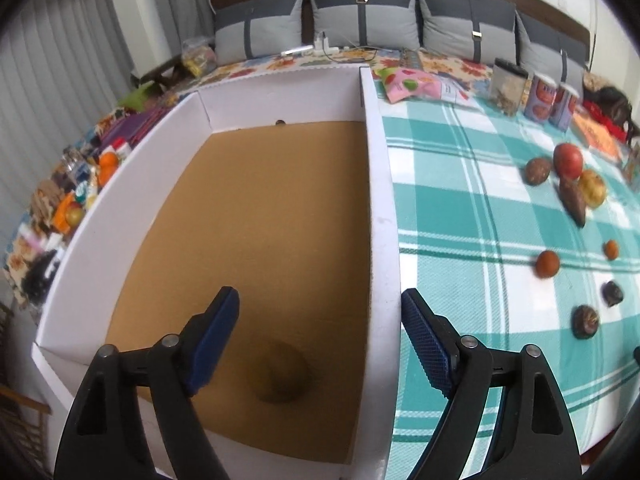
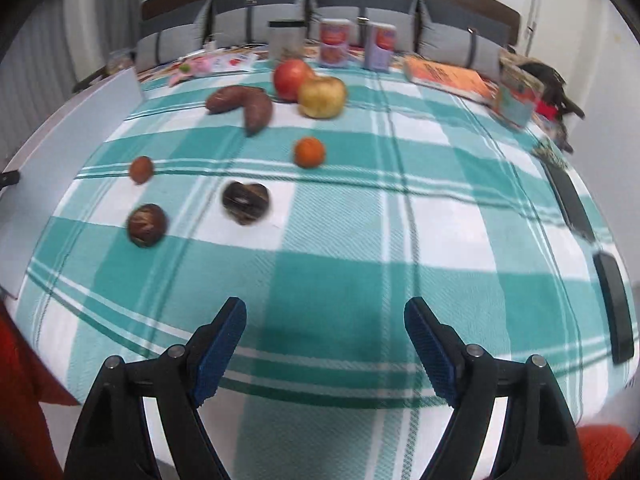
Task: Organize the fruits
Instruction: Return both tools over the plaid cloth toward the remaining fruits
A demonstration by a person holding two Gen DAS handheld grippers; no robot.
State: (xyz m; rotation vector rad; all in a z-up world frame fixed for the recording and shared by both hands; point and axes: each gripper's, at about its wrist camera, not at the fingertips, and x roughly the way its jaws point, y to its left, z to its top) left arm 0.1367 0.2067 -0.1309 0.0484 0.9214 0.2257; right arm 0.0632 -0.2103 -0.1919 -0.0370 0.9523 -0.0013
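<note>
My left gripper [image 1: 320,296] hangs open over a white cardboard box [image 1: 374,184] with a brown floor. A round brown fruit [image 1: 282,372] lies blurred on that floor, just below the jaws and apart from them. On the teal checked cloth right of the box lie a red apple [image 1: 568,160], a yellow apple [image 1: 592,188] and a sweet potato [image 1: 572,200]. My right gripper [image 2: 324,304] is open and empty above bare cloth. Beyond it lie a dark heart-shaped fruit [image 2: 245,202], a dark round fruit [image 2: 146,224], a tangerine [image 2: 309,152], sweet potatoes [image 2: 244,104], a red apple [image 2: 291,78] and a yellow apple [image 2: 322,96].
Two cans [image 2: 335,42] and a jar [image 2: 285,40] stand at the cloth's far edge. An orange book [image 2: 448,76] lies to their right. Grey cushions [image 1: 360,16] line the back. Packets and oranges [image 1: 108,164] crowd the strip left of the box. The box wall [image 2: 80,128] bounds the cloth's left side.
</note>
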